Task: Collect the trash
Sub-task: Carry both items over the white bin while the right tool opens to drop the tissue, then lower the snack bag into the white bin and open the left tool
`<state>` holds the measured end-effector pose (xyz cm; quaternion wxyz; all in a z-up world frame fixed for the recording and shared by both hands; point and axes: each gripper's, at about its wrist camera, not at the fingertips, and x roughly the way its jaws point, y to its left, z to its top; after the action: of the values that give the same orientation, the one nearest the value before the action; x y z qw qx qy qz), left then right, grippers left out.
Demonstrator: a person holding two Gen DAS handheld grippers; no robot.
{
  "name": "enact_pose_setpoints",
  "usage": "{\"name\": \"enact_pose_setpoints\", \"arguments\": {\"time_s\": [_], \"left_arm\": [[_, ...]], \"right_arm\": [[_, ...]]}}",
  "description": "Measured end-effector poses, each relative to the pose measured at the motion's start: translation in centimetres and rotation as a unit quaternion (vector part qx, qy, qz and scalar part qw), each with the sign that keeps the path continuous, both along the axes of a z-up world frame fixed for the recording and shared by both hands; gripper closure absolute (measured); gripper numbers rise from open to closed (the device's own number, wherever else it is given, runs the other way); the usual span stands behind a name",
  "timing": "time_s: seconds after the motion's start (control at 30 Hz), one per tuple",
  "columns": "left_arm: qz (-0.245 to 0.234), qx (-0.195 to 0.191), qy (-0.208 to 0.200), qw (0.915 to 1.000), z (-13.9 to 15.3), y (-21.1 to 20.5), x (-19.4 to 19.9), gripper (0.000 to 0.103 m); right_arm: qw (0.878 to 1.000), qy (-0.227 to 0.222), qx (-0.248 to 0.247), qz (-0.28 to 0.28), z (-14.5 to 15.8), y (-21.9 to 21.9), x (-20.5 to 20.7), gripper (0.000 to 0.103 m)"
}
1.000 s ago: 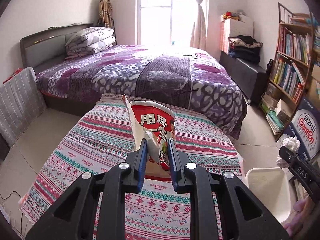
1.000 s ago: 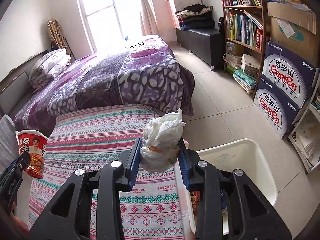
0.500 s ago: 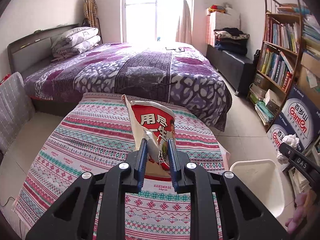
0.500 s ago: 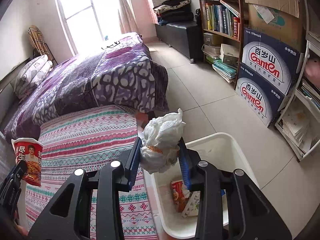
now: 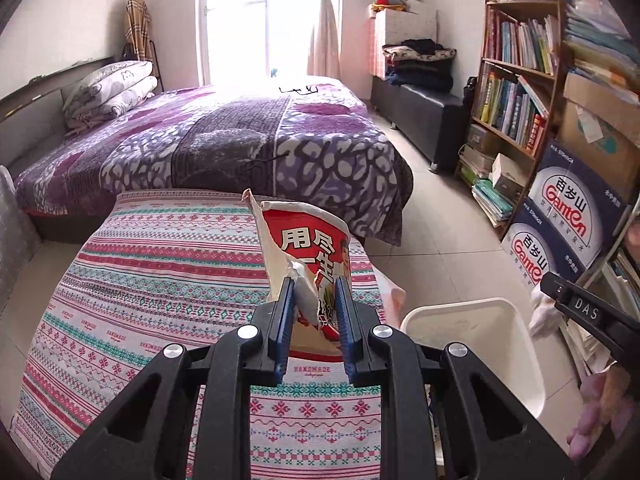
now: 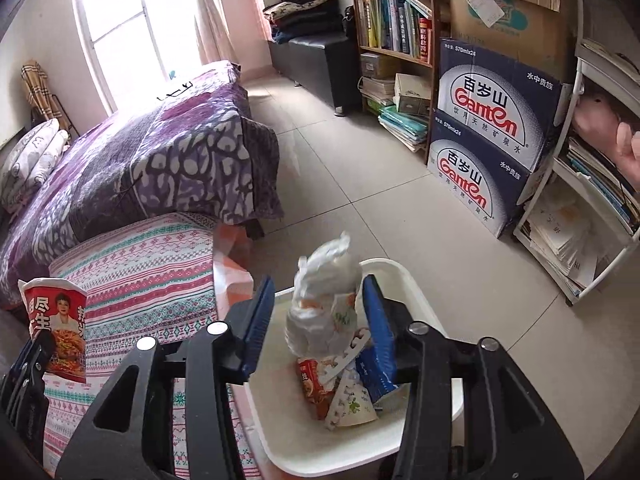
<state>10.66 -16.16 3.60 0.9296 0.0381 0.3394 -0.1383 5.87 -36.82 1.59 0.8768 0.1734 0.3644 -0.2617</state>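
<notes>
White crumpled plastic wad sits between the jaws of the right gripper, which have just been opening: half a second ago the pads pinched it, now they stand apart with a gap on the left side, directly above the white bin. Judgement: this is the release, and the wad should drop onto the wrappers already inside the bin. The left gripper is pressed together on a torn red noodle cup, held over the striped cloth left of the bin, next for disposal. Cartons and a bookshelf stand beyond the bin; nothing blocks its mouth.
</notes>
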Motion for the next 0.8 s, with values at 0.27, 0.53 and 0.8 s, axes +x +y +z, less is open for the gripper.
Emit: {"name": "enact_pose_setpoints", "arguments": {"time_s": [0.27, 0.53, 0.8], "left_arm": [[-0.032, -0.008, 0.018, 0.9993, -0.9, -3.6, -0.4, 0.082], [-0.064, -0.026, 0.032, 0.9971, -1.1, -6.6, -1.1, 0.082], [-0.100, -0.069, 0.077, 0.9897, -1.4, -9.2, -0.9, 0.079]], "right_arm": [[0.998, -0.006, -0.025, -0.064, 0.5, -3.2, -2.4, 0.016], [0.994, -0.007, 0.001, -0.105, 0.6, -6.8, -4.8, 0.012], [0.990, -0.021, 0.019, -0.135, 0.6, -8.7, -6.4, 0.012]]}}
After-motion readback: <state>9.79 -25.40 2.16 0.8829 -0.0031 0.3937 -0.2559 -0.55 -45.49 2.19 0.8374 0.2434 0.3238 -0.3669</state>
